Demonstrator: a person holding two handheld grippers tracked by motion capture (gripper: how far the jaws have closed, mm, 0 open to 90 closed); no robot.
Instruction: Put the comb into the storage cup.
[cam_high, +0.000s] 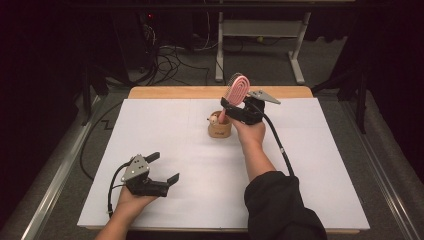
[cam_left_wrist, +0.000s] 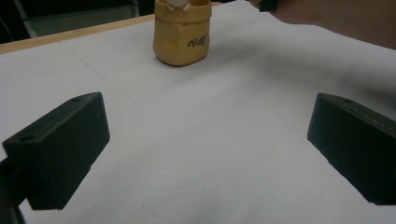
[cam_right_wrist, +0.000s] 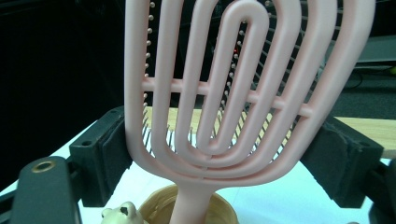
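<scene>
Hairbrush (cam_high: 238, 90), pink and slotted, stood near the upper centre of the high view, its handle planted in a small tan cup (cam_high: 220, 129) on the white sheet (cam_high: 200, 150) covering the table.

At lower left of that view, the left gripper (cam_high: 165, 168) rested low over the sheet in the person's left hand (cam_high: 131, 200), its jaws spread wide apart with nothing between them. In the left gripper view, the cup (cam_left_wrist: 182, 35) sat at top centre, well beyond the jaws, dark lettering on its side.

Right of centre, the right gripper (cam_high: 235, 102) was clamped on the brush's head, just above the cup, held in the right hand (cam_high: 249, 131) with a dark sleeve (cam_high: 280, 205) trailing toward the bottom edge. The right gripper view showed the brush (cam_right_wrist: 243, 88) upright with both black pads (cam_right_wrist: 109, 144) pressed against its edges, and a small pale figure (cam_right_wrist: 120, 213) at the cup's rim (cam_right_wrist: 154, 200), lower left.
</scene>
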